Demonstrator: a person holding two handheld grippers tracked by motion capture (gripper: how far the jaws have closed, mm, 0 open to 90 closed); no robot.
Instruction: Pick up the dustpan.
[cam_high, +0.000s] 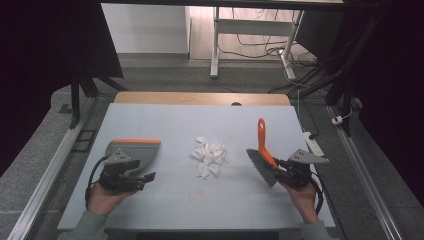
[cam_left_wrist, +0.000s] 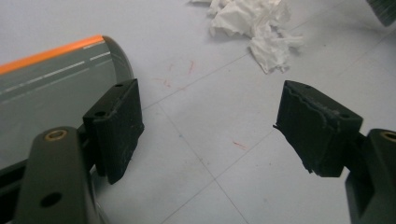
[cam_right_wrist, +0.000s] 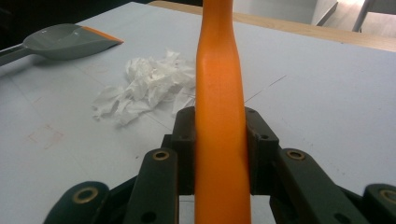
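The right gripper (cam_right_wrist: 219, 154) is clamped on the orange handle of the brush (cam_high: 262, 150), whose grey bristles rest on the table (cam_high: 165, 200) to the right of the paper scraps (cam_high: 210, 154). The left gripper (cam_left_wrist: 210, 130) stands with its jaws wide apart and nothing between them, just beside the grey dustpan (cam_high: 134, 149) with an orange edge. The paper scraps lie piled mid-table, between dustpan and brush

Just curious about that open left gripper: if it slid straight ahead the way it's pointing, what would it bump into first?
Probably the scraps of white paper: the left gripper has bare table ahead until the heap. The dustpan sits off to its side. Depth is hard to judge.
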